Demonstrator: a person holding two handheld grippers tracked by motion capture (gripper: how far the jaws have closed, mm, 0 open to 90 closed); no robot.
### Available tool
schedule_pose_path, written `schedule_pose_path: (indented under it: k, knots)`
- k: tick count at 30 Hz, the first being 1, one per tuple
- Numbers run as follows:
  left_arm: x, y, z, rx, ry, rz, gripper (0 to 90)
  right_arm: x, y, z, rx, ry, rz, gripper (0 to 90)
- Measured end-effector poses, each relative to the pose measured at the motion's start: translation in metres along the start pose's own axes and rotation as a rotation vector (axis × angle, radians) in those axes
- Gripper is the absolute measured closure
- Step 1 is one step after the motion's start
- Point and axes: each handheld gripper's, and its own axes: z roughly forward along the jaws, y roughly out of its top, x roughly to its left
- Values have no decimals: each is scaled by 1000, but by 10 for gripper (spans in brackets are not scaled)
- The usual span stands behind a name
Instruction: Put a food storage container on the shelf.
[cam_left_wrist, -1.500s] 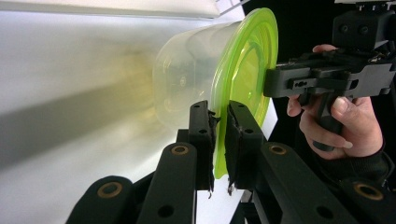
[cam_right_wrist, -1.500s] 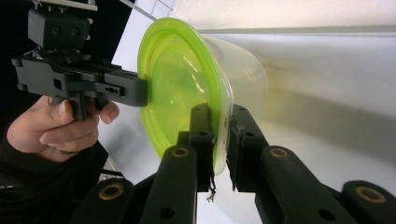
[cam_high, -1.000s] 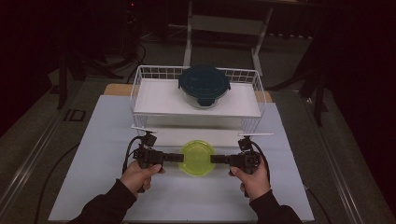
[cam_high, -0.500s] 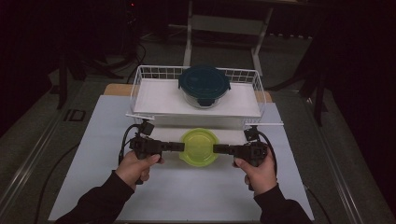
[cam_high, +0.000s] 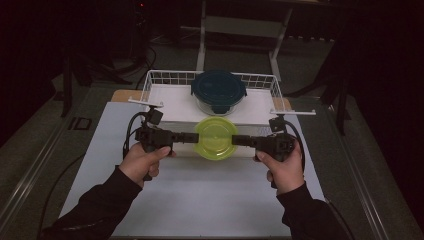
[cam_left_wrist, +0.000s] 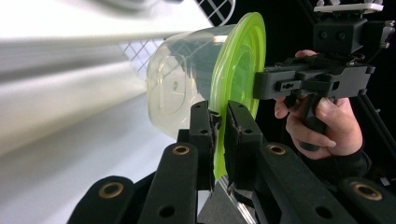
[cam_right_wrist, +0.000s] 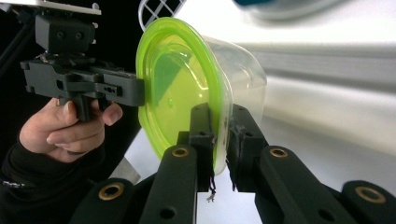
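Clear container w/ green lid (cam_high: 216, 137) is held up off the bench (cam_high: 200, 200), just in front of the white wire basket (cam_high: 150, 87). My left gripper (cam_left_wrist: 218, 135) has its jaws clamped on the lid's rim at one side; my right gripper (cam_right_wrist: 219, 135) is clamped on the rim opposite. In the basket behind: glass container w/ dark teal lid (cam_high: 218, 90).
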Motion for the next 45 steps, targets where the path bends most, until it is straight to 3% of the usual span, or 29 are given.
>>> schedule_pose_path:
  k: [9,28,37,45]
  knots:
    - [-16,37,-11,-36,3,34,816,16,38,-12,-53,-9,-34,813]
    - [-25,93,-16,-67,30,53,817,23,91,-18,-111,-38,-37,811]
    - [-18,117,-4,-72,66,40,816,11,112,-12,-135,-85,-2,809]
    - [-5,124,1,-68,59,0,814,4,122,-4,-118,-106,17,807]
